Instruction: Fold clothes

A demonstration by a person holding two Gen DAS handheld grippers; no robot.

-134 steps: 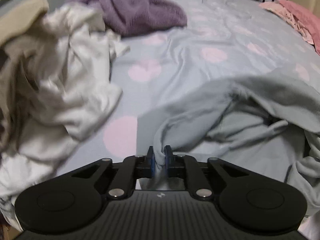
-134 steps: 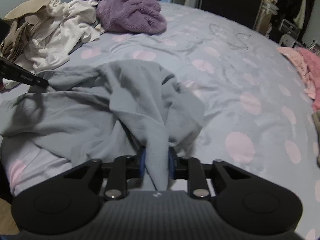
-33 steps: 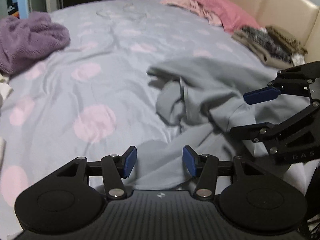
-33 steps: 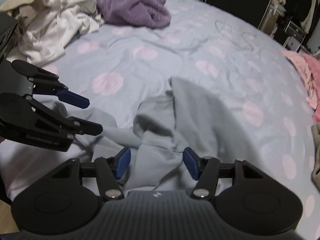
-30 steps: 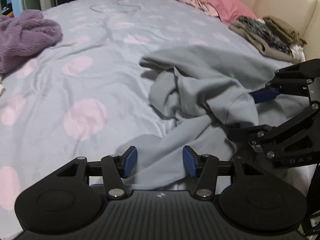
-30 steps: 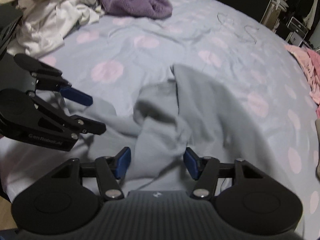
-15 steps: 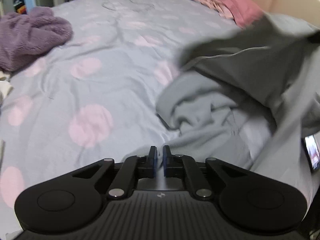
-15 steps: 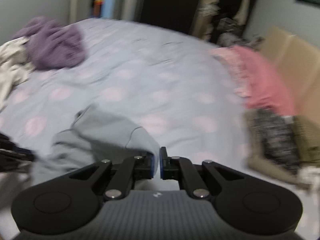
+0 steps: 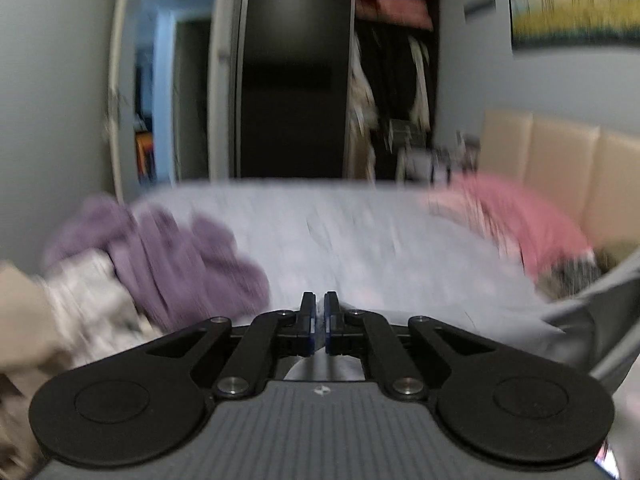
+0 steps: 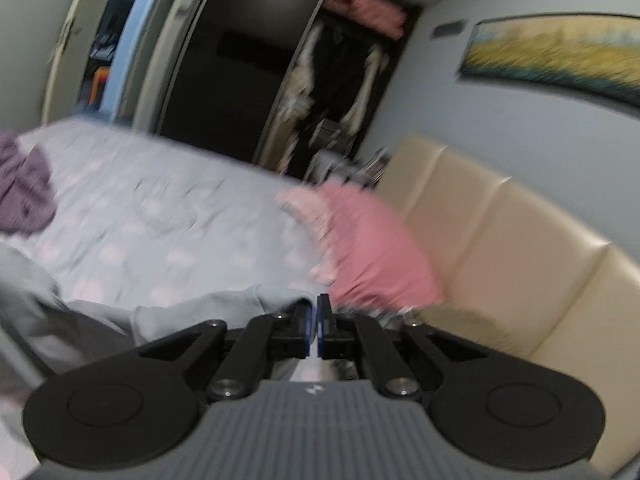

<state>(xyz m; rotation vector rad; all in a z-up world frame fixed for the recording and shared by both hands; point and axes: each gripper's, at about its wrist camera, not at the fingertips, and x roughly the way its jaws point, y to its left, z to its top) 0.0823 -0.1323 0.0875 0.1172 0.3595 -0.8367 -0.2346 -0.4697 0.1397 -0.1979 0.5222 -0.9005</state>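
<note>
Claws both pressed together on cloth: left claw (image 9: 319, 322) pinches a thin bit of the grey garment (image 9: 592, 320) between its pads, right claw (image 10: 313, 330) pinches another part of the same garment, which bunches just left of its fingers. I hold the garment lifted above the bed (image 9: 360, 232); it hangs between the two claws and trails off the right edge of the left view. Both views are motion-blurred, so I can't tell which edge or corner each claw has.

Step in hand, as I judge it: lift and spread the garment so it hangs flat before laying it down. To do it well I'd keep both pinches firm, pull the claws apart until the cloth is taut, level them, then lower onto the bare middle of the bed.

Room: open sheet in the centre. Purple fleece pile (image 9: 168, 256) and white clothes (image 9: 80, 300) crowd the left, pink pillow (image 10: 372, 248) and beige headboard (image 10: 500, 248) the right. Wardrobe (image 9: 292, 80) is well behind.
</note>
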